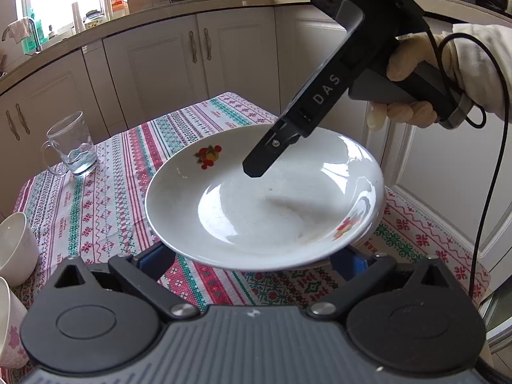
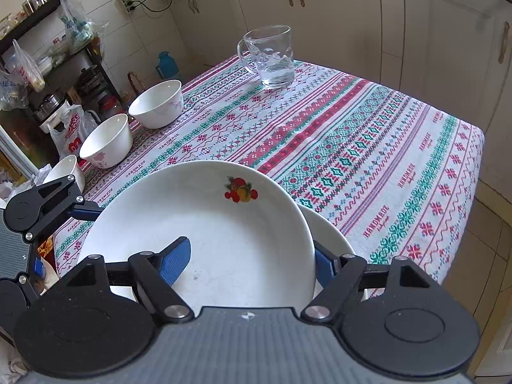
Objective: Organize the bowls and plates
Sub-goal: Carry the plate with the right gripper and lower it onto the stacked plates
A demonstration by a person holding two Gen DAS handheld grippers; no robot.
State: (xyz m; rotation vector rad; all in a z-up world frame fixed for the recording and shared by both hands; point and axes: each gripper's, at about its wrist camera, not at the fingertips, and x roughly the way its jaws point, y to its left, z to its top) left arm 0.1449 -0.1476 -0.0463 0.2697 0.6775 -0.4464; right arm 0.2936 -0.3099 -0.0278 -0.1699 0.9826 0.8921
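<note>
The right gripper (image 2: 249, 260) is clamping the rim of a white fruit-printed ceramic plate (image 2: 224, 230), holding it just above a second white plate (image 2: 332, 240). The left gripper (image 1: 252, 260) is sitting beneath the held plate's near rim; I cannot tell its state.

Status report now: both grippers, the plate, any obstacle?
Right gripper shut on fruit-print plate, held over second plate. Left gripper under it, grip unclear. Bowls, glass mug apart.
</note>
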